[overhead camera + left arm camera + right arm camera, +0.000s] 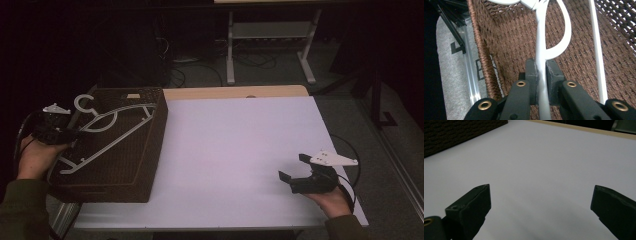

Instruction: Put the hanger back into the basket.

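Observation:
A white plastic clothes hanger (107, 131) lies across the top of a brown woven basket (135, 175) at the table's left. My left gripper (75, 134) is at the basket's left rim, shut on the hanger's bar (541, 75), which runs up between the two pads. The hanger's curved arm (564, 37) loops to the right over the basket's weave (509, 37). My right gripper (295, 167) rests low over the white table (230, 150) at the front right, its jaws wide apart with nothing between them; its fingertips (477, 197) frame bare table.
The basket's dark side (454, 132) stands at the far left in the right gripper view. A tan wooden strip (240, 92) edges the table's far side. Beyond it stands a white metal frame (270, 45) with cables on the floor.

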Tool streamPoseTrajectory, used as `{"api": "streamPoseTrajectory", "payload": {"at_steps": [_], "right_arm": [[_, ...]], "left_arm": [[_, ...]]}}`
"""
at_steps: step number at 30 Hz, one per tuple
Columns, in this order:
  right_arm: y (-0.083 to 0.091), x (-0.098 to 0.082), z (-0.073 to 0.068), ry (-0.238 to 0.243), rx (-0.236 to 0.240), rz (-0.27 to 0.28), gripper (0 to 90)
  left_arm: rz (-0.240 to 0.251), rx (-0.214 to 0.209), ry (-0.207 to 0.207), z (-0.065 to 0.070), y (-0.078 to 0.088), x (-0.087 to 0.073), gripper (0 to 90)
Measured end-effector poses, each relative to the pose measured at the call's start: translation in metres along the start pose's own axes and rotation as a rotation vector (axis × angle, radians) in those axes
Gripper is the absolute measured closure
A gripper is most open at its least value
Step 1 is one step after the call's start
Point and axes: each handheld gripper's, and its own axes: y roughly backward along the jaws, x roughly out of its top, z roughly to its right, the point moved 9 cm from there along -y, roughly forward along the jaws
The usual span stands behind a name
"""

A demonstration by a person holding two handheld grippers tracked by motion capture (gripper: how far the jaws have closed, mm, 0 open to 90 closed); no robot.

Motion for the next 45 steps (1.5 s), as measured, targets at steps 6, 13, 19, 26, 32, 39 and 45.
{"api": "streamPoseTrajectory", "payload": {"at_steps": [6,13,19,26,32,39,45], "right_arm": [[0.001,0.0,0.001,0.001,-0.005,0.002,2.4],[0.001,0.0,0.001,0.0,-0.006,0.003,2.4],[0.001,0.0,0.002,-0.007,-0.002,0.005,2.4],[0.002,0.002,0.001,-0.009,0.005,0.013,2.4],[0.001,0.008,-0.002,-0.004,0.016,0.022,2.4],[0.001,0.021,-0.007,0.001,0.038,0.051,2.4],[0.0,0.034,-0.01,0.015,0.054,0.07,2.3]], "left_arm": [[0.034,-0.017,0.027,-0.002,-0.002,-0.002,64.9],[0.104,-0.059,0.066,0.003,0.008,0.008,51.7],[0.163,-0.1,0.08,0.016,0.017,0.019,41.3],[0.237,-0.139,0.108,0.033,0.026,0.032,28.7],[0.331,-0.181,0.118,0.054,0.036,0.041,22.3],[0.404,-0.227,0.101,0.08,0.047,0.048,17.6],[0.454,-0.271,0.079,0.104,0.051,0.053,15.7]]}}
